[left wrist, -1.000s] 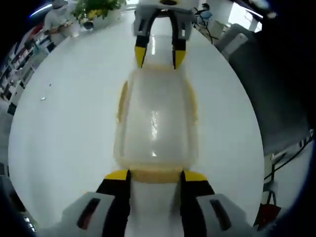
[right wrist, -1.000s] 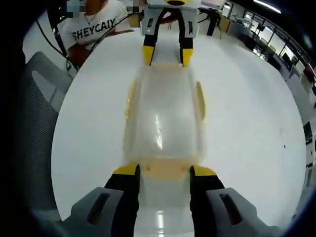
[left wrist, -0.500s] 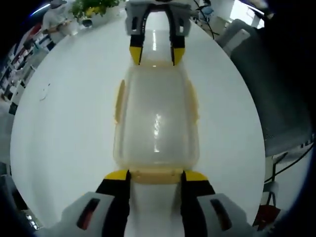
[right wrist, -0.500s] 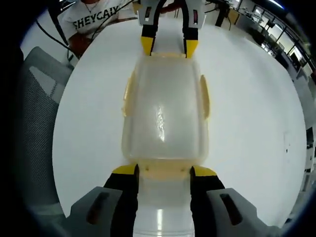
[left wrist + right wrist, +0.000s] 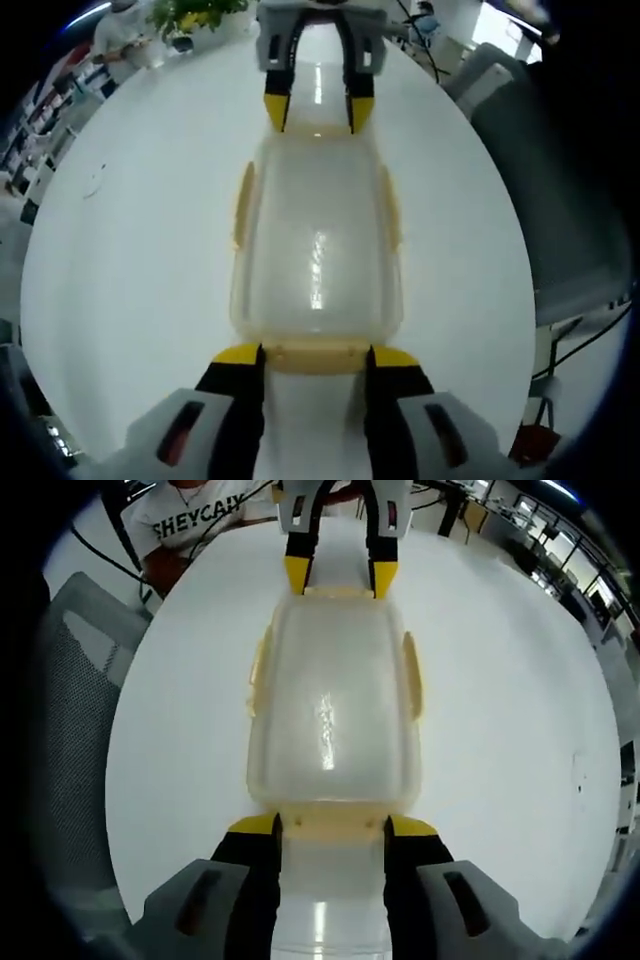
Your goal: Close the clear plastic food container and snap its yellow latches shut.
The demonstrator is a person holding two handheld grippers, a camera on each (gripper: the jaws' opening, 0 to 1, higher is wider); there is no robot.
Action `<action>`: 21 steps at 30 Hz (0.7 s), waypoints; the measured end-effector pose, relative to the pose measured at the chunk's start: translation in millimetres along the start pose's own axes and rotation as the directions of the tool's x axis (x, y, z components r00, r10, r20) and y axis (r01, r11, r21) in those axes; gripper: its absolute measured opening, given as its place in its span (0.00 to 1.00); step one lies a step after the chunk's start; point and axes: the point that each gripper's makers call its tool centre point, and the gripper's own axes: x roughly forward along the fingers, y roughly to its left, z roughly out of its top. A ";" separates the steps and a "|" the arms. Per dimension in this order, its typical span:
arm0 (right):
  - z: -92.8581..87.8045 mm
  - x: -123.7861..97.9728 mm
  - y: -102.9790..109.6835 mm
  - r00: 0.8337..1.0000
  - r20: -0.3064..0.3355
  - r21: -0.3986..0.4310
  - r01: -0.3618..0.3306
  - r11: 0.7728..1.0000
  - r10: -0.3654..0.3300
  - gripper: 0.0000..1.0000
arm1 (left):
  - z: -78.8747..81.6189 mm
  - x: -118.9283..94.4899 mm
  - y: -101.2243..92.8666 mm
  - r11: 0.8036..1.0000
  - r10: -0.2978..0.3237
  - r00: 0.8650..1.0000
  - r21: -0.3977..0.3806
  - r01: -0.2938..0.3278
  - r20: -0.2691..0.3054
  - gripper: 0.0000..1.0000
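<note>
We take the clear container (image 5: 315, 250) as our landmark: it lies on the white table (image 5: 140, 230) with its lid already down, and everything else is placed against it. Our left gripper (image 5: 312, 358) stands at one short end of the container and our right gripper (image 5: 330, 826) at the opposite short end, so each sees the other across the lid (the right one appears at the far end in the left gripper view (image 5: 312, 112), the left one likewise in the right gripper view (image 5: 343, 578)).

Both sets of jaws stand parted to about the width of an end latch (image 5: 314, 354), with the yellow tips at the latch's two corners; neither has closed on anything, and whether the tips actually touch the plastic we cannot tell. We judge this pairing is deliberate: pressing from both ends at once keeps the box from sliding while the end latches (image 5: 330, 823) are pushed home.

The container's long axis runs straight from one gripper to the other. Side latches (image 5: 258, 675) sit along both long edges (image 5: 411, 675); whether they are snapped shut is unclear.
</note>
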 end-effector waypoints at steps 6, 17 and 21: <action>3.3 -3.6 0.0 0.999 0.033 0.029 -0.013 1.000 0.012 0.36 | 0.1 -6.3 1.1 1.000 0.011 1.000 0.000 -0.011 0.010 0.34; 12.4 -24.4 0.1 0.998 0.056 0.020 0.010 1.000 -0.012 0.36 | 4.8 -28.3 0.6 0.999 0.046 0.999 0.005 -0.046 0.027 0.34; 11.8 -30.7 -2.0 0.998 0.052 0.010 0.026 1.000 -0.027 0.36 | 12.0 -38.0 0.7 0.998 0.057 0.998 0.004 -0.057 0.037 0.34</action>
